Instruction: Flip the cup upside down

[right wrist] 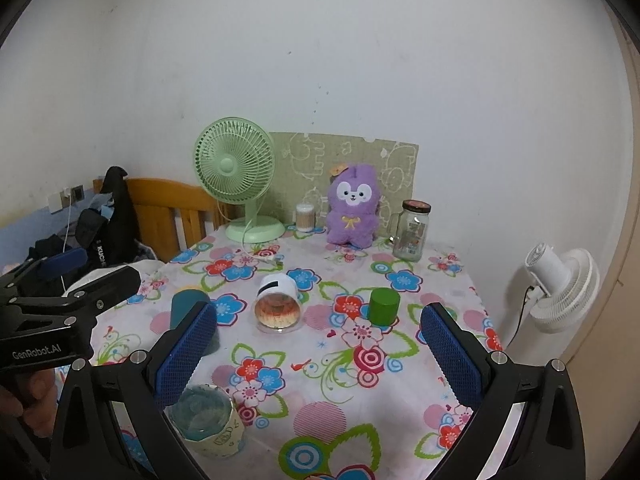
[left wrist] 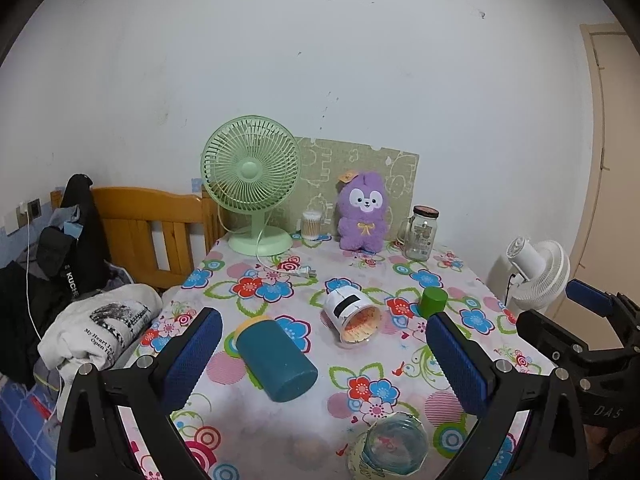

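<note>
Both hand-held grippers, left (left wrist: 324, 338) and right (right wrist: 318, 334), hover wide open and empty over the floral tabletop (right wrist: 360, 392); the white cup (right wrist: 277, 303) lies sideways mid-tabletop and may roll away when nudged.

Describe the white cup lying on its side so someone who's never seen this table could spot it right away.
Start at the floral tablecloth and find the purple plush toy at the back. Just in front of it, mid-table, lies the white cup, mouth facing the cameras. Unlike the teal cylinder and the small green cup, it has a black stripe and an orange-patterned inside.
</note>
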`<action>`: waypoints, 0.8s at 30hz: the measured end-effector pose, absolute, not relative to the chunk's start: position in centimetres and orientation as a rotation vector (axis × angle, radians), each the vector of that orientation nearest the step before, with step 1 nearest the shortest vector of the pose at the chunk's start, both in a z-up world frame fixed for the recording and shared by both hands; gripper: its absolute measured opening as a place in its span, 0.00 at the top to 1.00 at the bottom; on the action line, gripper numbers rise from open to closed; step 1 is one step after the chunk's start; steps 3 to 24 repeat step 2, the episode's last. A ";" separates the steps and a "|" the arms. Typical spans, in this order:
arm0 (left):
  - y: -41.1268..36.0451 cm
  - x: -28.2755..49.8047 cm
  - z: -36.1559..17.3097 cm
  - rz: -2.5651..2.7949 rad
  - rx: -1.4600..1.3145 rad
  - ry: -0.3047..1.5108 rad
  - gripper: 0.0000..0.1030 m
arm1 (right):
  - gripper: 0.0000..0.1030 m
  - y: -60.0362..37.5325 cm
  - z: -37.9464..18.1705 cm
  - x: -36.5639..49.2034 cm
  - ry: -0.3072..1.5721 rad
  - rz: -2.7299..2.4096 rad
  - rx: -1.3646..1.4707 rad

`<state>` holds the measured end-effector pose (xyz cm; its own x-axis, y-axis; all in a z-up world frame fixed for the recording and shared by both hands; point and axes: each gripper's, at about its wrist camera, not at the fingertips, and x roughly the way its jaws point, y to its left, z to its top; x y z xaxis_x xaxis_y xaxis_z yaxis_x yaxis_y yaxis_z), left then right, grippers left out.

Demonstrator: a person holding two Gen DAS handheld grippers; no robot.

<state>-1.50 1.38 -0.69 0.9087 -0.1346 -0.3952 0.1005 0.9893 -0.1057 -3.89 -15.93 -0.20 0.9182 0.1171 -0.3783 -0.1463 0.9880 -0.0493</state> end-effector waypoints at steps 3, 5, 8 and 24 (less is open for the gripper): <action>1.4 -1.5 -0.7 -0.121 -0.081 0.413 0.00 | 0.00 -16.0 -0.2 -3.9 0.379 0.133 -0.074; 1.4 -1.5 -0.7 -0.121 -0.081 0.413 0.00 | 0.00 -16.0 -0.2 -3.9 0.379 0.133 -0.074; 1.4 -1.5 -0.7 -0.121 -0.081 0.413 0.00 | 0.00 -16.0 -0.2 -3.9 0.379 0.133 -0.074; 1.4 -1.5 -0.7 -0.121 -0.081 0.413 0.00 | 0.00 -16.0 -0.2 -3.9 0.379 0.133 -0.074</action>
